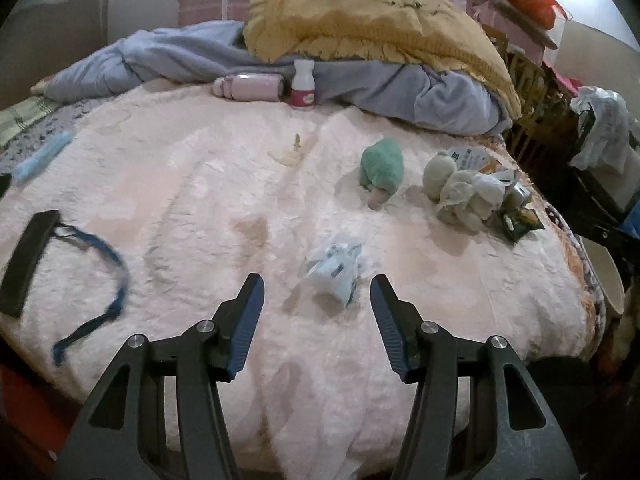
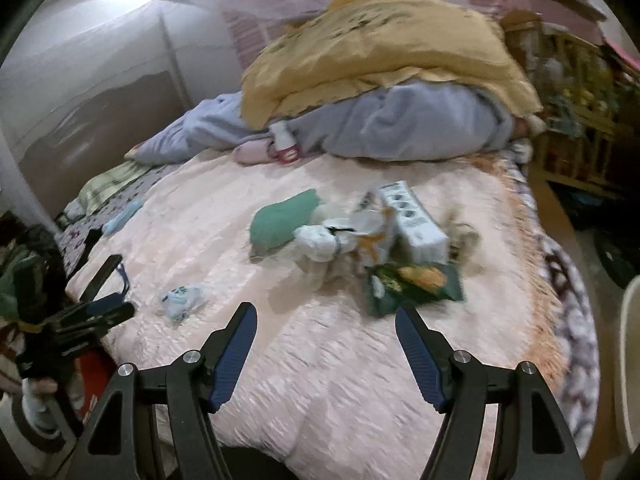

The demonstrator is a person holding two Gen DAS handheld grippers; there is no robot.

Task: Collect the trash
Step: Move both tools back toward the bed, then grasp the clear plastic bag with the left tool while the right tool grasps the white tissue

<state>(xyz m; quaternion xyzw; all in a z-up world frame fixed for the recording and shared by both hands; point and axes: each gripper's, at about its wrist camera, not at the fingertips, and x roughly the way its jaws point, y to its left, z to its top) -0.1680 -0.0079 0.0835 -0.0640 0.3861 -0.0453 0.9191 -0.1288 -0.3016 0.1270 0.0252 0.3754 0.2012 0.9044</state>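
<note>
My left gripper [image 1: 316,286] is open, its jaws standing on either side of a crumpled clear plastic wrapper [image 1: 334,270] lying on the pink bed cover [image 1: 180,200]. The same wrapper shows in the right wrist view [image 2: 180,300]. My right gripper [image 2: 325,314] is open and empty above the cover, just short of a green snack packet [image 2: 414,282]. Behind that packet lie a white carton [image 2: 416,220] and crumpled white wrappers [image 2: 324,242]. The same pile shows in the left wrist view [image 1: 472,196].
A green sock ball [image 1: 382,168] and a pale one [image 1: 438,172] lie mid-bed. A white bottle [image 1: 303,84] and a pink flask [image 1: 248,87] rest against grey and yellow bedding [image 1: 376,20]. A blue strap [image 1: 100,280] lies left. The bed edge drops off right.
</note>
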